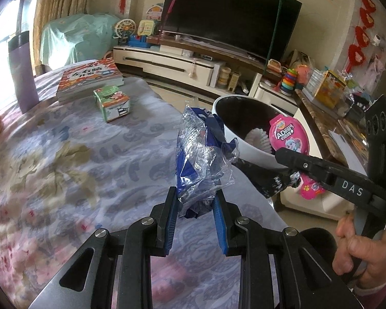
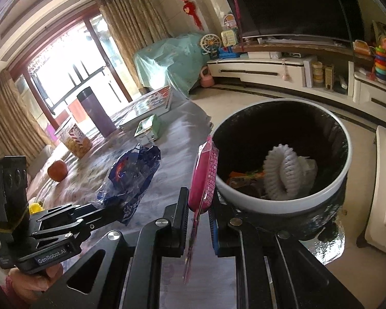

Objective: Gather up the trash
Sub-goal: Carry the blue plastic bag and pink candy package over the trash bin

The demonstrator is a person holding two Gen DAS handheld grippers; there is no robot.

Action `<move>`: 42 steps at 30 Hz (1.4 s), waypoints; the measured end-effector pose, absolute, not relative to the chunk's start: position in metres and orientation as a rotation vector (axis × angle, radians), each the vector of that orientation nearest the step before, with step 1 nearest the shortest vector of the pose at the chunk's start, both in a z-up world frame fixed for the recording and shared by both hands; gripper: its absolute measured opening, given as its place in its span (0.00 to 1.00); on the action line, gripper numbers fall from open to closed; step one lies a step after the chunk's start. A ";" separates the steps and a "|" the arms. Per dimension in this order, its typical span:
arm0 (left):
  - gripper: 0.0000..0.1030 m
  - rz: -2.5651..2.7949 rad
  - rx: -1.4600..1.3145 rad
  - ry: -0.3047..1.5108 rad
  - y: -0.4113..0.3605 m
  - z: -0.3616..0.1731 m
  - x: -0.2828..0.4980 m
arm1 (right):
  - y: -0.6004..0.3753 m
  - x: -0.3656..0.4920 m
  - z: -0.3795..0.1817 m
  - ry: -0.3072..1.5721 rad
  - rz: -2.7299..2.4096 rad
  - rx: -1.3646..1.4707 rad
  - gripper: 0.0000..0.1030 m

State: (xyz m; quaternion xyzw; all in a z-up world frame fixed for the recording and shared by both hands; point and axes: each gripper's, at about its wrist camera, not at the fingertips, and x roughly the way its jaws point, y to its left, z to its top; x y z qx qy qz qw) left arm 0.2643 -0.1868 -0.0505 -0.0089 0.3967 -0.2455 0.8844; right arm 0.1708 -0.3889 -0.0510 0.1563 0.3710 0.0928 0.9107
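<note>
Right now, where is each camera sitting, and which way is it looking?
Left wrist: on the left gripper, looking along its fingers at the crumpled blue wrapper it holds; the person's right hand shows.
Right wrist: on the right gripper, looking past its pink package into the bin.
Both see the bin, the flowered cloth and the TV.

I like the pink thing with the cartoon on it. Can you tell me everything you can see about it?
The pink package is a flat, rounded plastic card pack, bright pink, with a cartoon pony, printed lettering and a small flower near its lower end. The right gripper is shut on its lower part and holds it upright and edge-on at the rim of the white bin, not yet inside. Nothing else touches it.
</note>
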 end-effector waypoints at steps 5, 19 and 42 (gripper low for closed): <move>0.24 -0.525 -0.006 0.818 -0.195 -0.047 0.267 | -0.401 0.170 -0.050 0.761 0.178 0.331 0.14; 0.24 -0.566 0.041 0.800 -0.223 -0.039 0.277 | -0.426 0.177 -0.047 0.754 0.130 0.336 0.14; 0.24 -0.601 0.110 0.803 -0.269 -0.037 0.302 | -0.458 0.192 -0.052 0.761 0.087 0.357 0.14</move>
